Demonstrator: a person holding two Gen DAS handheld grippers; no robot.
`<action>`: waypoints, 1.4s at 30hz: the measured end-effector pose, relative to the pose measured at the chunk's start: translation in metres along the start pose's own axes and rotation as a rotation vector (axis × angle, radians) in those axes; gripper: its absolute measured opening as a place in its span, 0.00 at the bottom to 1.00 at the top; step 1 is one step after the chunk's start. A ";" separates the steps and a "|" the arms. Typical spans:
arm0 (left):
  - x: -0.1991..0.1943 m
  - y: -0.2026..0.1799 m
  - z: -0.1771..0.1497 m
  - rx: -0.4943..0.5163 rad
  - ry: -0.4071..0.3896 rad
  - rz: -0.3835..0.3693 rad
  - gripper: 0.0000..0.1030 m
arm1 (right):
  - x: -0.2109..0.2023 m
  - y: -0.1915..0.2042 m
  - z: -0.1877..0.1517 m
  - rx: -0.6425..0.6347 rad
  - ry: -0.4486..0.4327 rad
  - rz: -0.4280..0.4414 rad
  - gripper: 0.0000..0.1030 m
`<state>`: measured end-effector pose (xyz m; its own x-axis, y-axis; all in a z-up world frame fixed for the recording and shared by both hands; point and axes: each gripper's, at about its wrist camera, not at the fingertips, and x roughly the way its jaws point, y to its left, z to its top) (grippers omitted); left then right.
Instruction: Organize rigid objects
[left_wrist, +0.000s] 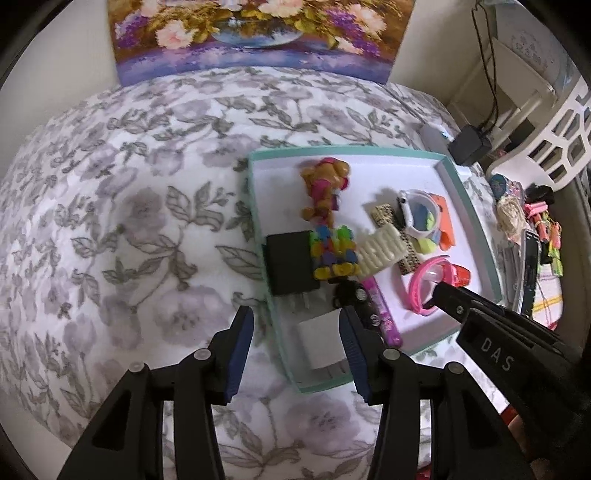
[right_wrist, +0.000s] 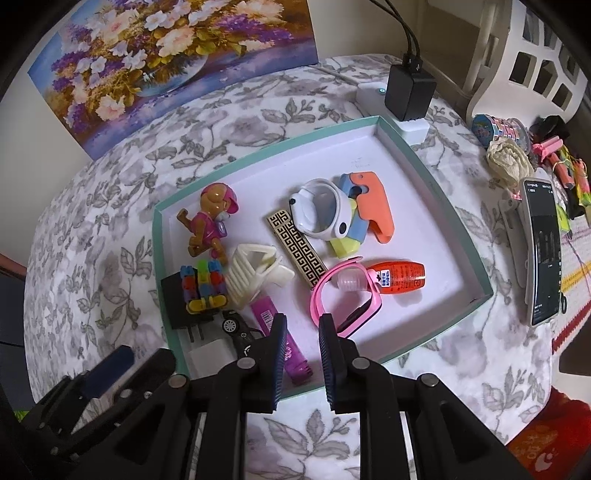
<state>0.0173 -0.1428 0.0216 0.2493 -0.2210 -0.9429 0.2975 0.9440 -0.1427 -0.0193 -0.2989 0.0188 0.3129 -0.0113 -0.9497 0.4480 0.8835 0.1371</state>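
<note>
A teal-rimmed tray (right_wrist: 436, 192) lies on the flowered bedcover. It holds a pup figure (right_wrist: 210, 225), a colourful block toy (right_wrist: 203, 288), a black adapter (right_wrist: 173, 302), a cream clip (right_wrist: 255, 277), a patterned bar (right_wrist: 295, 247), a white toy watch (right_wrist: 321, 210), a red bottle (right_wrist: 399, 277), a pink watch (right_wrist: 332, 291) and a purple tube (right_wrist: 273, 325). My right gripper (right_wrist: 303, 325) is shut over the tray's near part, nothing between its fingers, its tip beside the pink watch. My left gripper (left_wrist: 297, 332) stands open astride the tray's near left wall, around a white charger (left_wrist: 321, 347) without touching it.
A phone (right_wrist: 543, 251) lies right of the tray, with hair clips and small toys (right_wrist: 506, 129) beyond it. A black plug (right_wrist: 410, 92) sits on a white power strip behind the tray. A flower painting (right_wrist: 166, 55) leans on the wall. A white basket (right_wrist: 535, 55) stands at far right.
</note>
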 end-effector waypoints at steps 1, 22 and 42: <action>-0.001 0.004 -0.001 -0.007 -0.005 0.007 0.48 | 0.000 0.000 0.000 -0.001 0.001 -0.001 0.19; -0.009 0.079 -0.029 -0.169 -0.044 0.205 0.87 | 0.003 0.040 -0.034 -0.109 -0.023 -0.059 1.00; -0.045 0.078 -0.045 -0.112 -0.139 0.266 0.88 | -0.030 0.040 -0.052 -0.142 -0.125 -0.086 1.00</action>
<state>-0.0129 -0.0483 0.0397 0.4310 0.0128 -0.9022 0.1040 0.9925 0.0638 -0.0540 -0.2387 0.0382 0.3839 -0.1396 -0.9128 0.3573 0.9340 0.0074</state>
